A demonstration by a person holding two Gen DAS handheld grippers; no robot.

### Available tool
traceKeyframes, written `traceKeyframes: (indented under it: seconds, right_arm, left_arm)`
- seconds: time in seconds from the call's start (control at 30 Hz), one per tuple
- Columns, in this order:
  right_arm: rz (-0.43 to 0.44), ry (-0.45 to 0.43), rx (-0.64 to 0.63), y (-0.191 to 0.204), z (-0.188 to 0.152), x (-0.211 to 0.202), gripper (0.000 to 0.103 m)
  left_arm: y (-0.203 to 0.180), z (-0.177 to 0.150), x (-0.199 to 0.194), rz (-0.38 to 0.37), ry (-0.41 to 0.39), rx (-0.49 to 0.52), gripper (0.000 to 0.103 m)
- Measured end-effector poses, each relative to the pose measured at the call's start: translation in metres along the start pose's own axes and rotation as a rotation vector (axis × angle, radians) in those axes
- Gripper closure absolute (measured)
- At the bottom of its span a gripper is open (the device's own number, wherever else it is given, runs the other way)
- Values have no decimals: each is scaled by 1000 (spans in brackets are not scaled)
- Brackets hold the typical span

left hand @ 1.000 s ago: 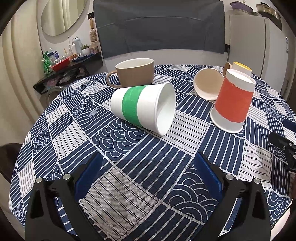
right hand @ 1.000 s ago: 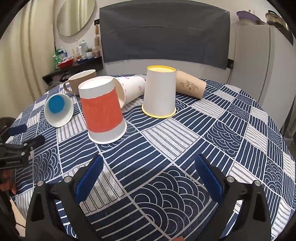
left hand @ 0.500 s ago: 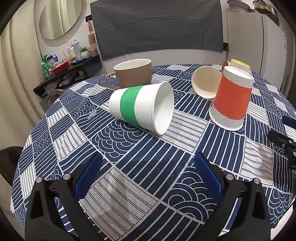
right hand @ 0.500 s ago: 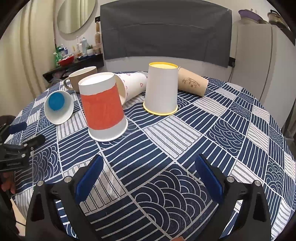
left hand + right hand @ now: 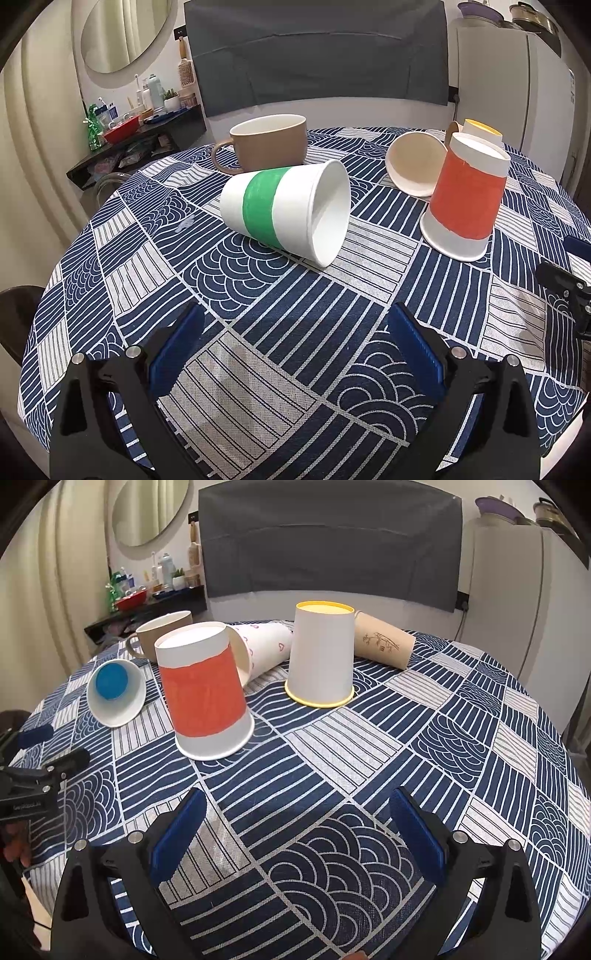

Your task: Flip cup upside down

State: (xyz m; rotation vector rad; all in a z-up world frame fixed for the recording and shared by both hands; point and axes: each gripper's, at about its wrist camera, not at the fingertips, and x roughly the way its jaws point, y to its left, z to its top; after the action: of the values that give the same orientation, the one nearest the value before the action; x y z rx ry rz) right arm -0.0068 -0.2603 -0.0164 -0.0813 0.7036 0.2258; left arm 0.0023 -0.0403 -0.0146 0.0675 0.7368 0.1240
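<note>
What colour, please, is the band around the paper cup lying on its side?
Green, on a white cup; clearest in the left wrist view.

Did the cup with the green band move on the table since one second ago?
No. The green-band cup lies on its side just in front of the brown mug, on the same tablecloth squares as before; only the camera view shifted slightly.

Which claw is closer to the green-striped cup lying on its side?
Left. The left claw faces the green-striped cup, just short of it. The right claw sits farther right, beyond the orange-banded cup.
</note>
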Motion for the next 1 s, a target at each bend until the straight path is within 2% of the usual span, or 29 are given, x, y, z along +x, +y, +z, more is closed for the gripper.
traceKeyframes:
  seconds: [0.2, 0.37, 0.7, 1.0]
  right_arm:
    - [3, 7, 1, 0, 0, 2, 8]
    - [12, 17, 9, -2, 0, 4, 8]
    - [21, 24, 19, -2, 0, 5, 8]
    - [26, 29, 18, -2, 0, 6, 8]
  left_arm:
    - [1, -1, -4, 16, -20, -13, 6]
    - [1, -1, -1, -5, -3, -7, 6]
    - [1, -1, -3, 10, -16, -11, 6]
    - [7, 0, 1, -9, 5, -39, 6]
